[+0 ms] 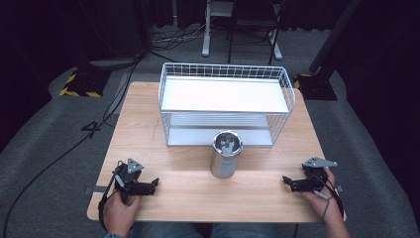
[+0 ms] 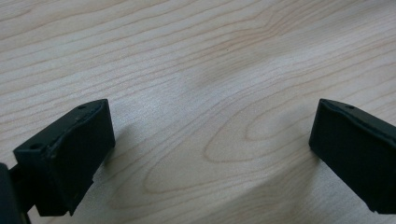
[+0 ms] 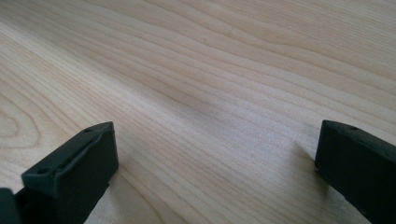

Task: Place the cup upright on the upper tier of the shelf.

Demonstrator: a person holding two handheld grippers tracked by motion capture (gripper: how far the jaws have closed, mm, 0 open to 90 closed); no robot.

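A silver metal can (image 1: 226,154) with a pull-tab lid stands upright in the middle of the wooden table (image 1: 148,124), just in front of a white wire two-tier rack (image 1: 226,103). My left gripper (image 1: 152,184) rests low at the table's front left, jaws wide apart and pointing right, nothing between them. My right gripper (image 1: 288,182) rests at the front right, open too, pointing left toward the can. In the left gripper view the gripper (image 2: 212,135) has bare wood between its jaws; the right gripper view shows the same for its gripper (image 3: 217,154).
The rack's upper shelf (image 1: 225,94) and lower shelf (image 1: 218,134) hold nothing. Grey carpet surrounds the table; cables, stand bases and a yellow-black striped foot (image 1: 79,85) lie beyond the far edge. Bare wood spans between each gripper and the can.
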